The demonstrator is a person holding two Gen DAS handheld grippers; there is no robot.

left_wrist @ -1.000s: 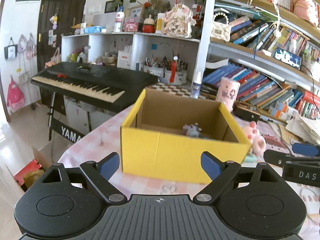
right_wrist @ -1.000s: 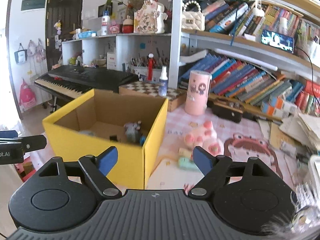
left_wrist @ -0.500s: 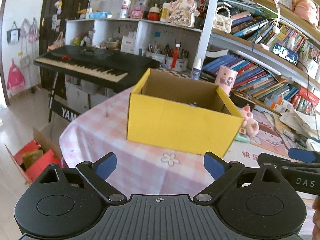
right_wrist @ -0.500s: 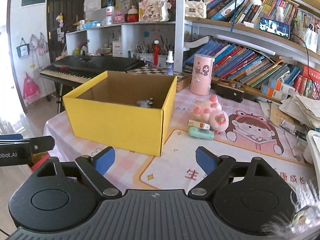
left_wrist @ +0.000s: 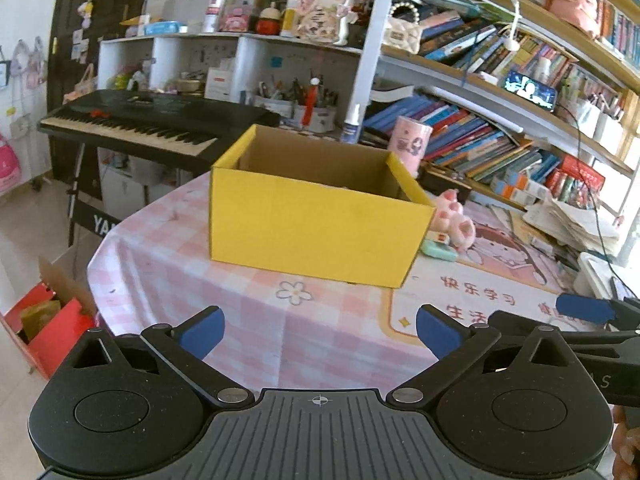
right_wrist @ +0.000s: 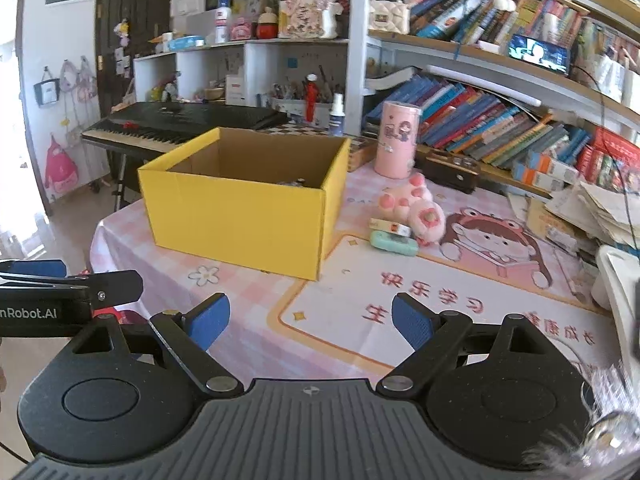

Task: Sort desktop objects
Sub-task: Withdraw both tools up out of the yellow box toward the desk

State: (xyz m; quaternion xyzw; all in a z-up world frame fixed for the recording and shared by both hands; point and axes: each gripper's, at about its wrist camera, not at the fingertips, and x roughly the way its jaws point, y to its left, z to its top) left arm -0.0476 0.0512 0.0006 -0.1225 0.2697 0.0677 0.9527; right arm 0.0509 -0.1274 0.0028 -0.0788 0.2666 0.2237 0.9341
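Observation:
A yellow cardboard box [left_wrist: 316, 236] [right_wrist: 240, 220] stands open on the pink checked table; small items lie inside it, barely visible. To its right lie a pink plush paw [right_wrist: 416, 210] [left_wrist: 454, 224], a mint green case [right_wrist: 392, 243] [left_wrist: 438, 250] and a small white box [right_wrist: 390, 226]. My left gripper [left_wrist: 318, 330] is open and empty, well short of the box. My right gripper [right_wrist: 310, 320] is open and empty, above the desk mat [right_wrist: 460, 280]. Each gripper shows at the edge of the other's view.
A pink tumbler [right_wrist: 398, 140] stands behind the box. A keyboard piano [left_wrist: 152, 120] is beyond the table's left edge, a red box [left_wrist: 48, 328] on the floor. Bookshelves [right_wrist: 500, 112] and paper stacks [right_wrist: 600, 216] line the right side. A white tray [right_wrist: 616, 280] sits at right.
Both grippers have pulled back and away from the yellow box, which now looks smaller and farther. Both stay open and empty.

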